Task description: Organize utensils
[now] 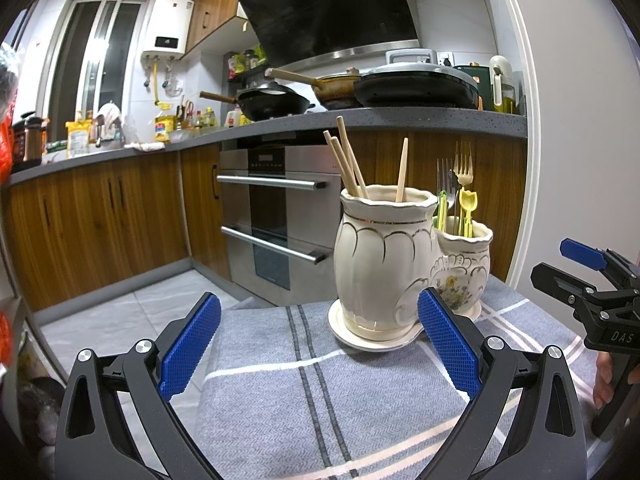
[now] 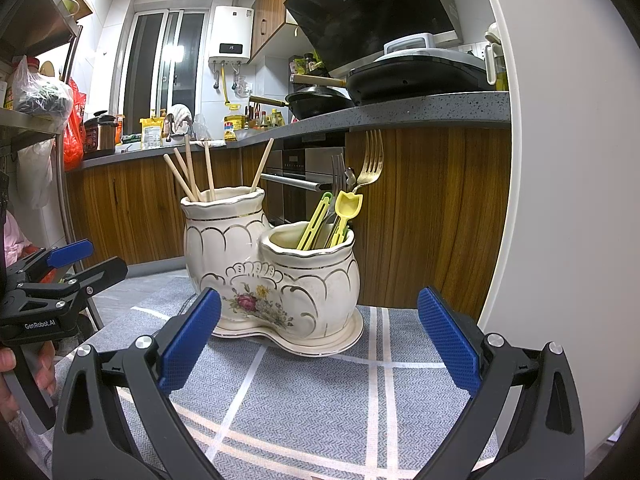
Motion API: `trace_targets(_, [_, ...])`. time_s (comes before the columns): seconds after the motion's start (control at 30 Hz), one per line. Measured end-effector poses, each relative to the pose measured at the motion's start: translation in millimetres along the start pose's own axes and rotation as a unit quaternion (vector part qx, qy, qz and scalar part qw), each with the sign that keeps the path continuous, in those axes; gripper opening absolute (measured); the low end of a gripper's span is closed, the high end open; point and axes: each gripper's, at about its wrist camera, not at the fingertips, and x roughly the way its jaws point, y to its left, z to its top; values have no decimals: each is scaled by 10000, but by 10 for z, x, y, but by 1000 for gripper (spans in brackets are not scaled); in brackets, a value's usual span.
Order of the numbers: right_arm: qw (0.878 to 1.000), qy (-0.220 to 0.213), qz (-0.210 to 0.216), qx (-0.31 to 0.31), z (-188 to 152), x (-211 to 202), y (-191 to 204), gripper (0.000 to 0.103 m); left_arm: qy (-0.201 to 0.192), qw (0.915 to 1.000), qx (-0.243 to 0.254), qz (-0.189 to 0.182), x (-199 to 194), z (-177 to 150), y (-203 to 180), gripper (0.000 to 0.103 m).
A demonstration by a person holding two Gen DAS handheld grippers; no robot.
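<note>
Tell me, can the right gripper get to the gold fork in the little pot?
Probably yes. The right gripper is open and empty, facing the small pot. The gold fork sticks up above the other utensils, and nothing lies between.

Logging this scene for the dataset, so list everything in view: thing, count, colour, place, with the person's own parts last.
double holder: 1, cream ceramic with gold trim and flowers, standing on the cloth.
chopsticks: 5, pale wood, upright in the taller compartment.
forks: 1 gold, at least 1 silver, in the shorter compartment.
plastic utensils: several, yellow and green, in the shorter compartment; exact count unclear.
cloth: 1, grey with white stripes, under the holder.
oven: 1, steel, below the counter.
pans: several, dark, on the grey counter behind.
water heater: 1, white, on the far wall.
left gripper: 1, black with blue pads, jaws open, empty.
right gripper: 1, same colours, jaws open, empty.
</note>
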Motion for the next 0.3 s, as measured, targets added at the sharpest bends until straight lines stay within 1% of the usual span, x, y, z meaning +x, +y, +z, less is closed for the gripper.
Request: trace_targets(0.3, [10000,4,1,-2,-2,0,-3,97,-3,10000,2,-2,-6,-2,8,98])
